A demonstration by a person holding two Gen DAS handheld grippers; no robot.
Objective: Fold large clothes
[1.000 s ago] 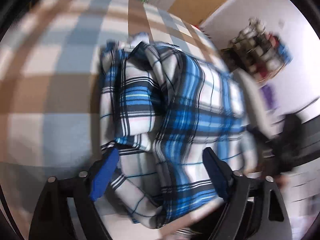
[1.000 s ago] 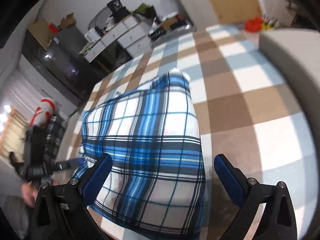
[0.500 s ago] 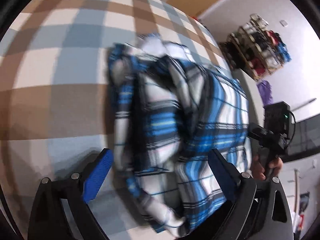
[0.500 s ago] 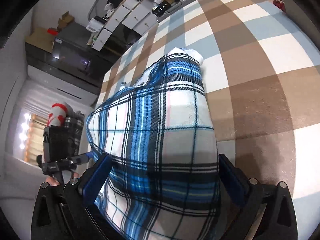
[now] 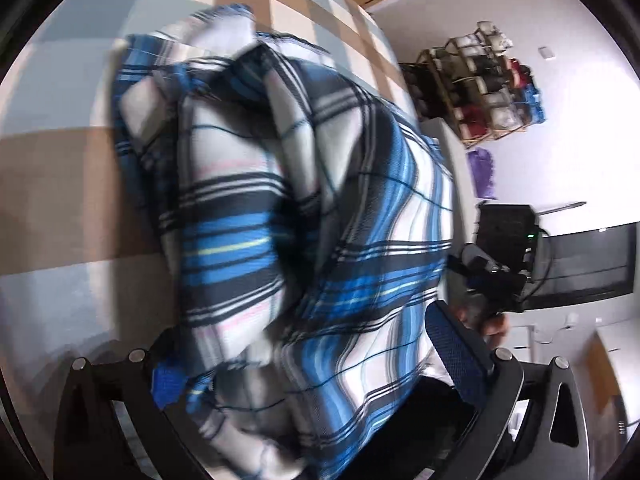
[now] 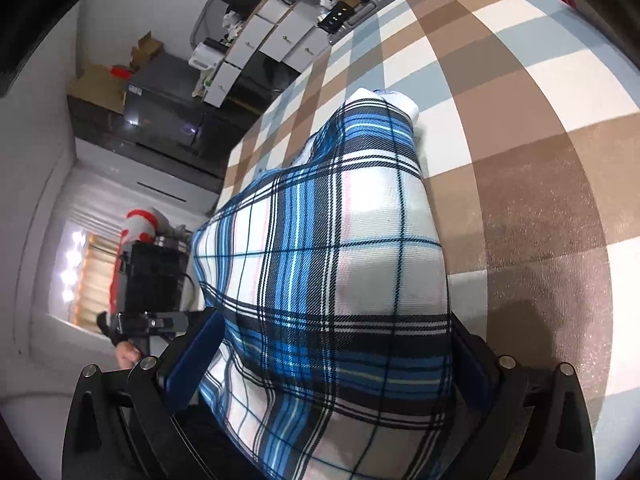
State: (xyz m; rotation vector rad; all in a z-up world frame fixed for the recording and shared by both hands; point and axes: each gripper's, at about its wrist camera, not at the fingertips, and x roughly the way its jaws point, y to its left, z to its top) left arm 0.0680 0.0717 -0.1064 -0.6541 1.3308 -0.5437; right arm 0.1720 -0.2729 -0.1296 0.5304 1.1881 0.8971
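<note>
A blue, white and black plaid shirt lies folded in a bundle on a brown, white and grey checked cover. My left gripper hangs over its near end. Its jaws are opening, and rumpled cloth lies between the blue pads and over the left one. In the right wrist view the shirt runs away as a smooth long fold. My right gripper stands wide, with that fold filling the gap between its fingers. Each view shows the other gripper beside the shirt in a hand.
The checked cover stretches far to the right of the shirt. A rack of storage boxes stands against the white wall. A dark cabinet with white boxes stands beyond the cover's far edge.
Both grippers have come down closer over the shirt, which now fills more of each view. The left jaws stand a little wider, and cloth now covers the left pad.
</note>
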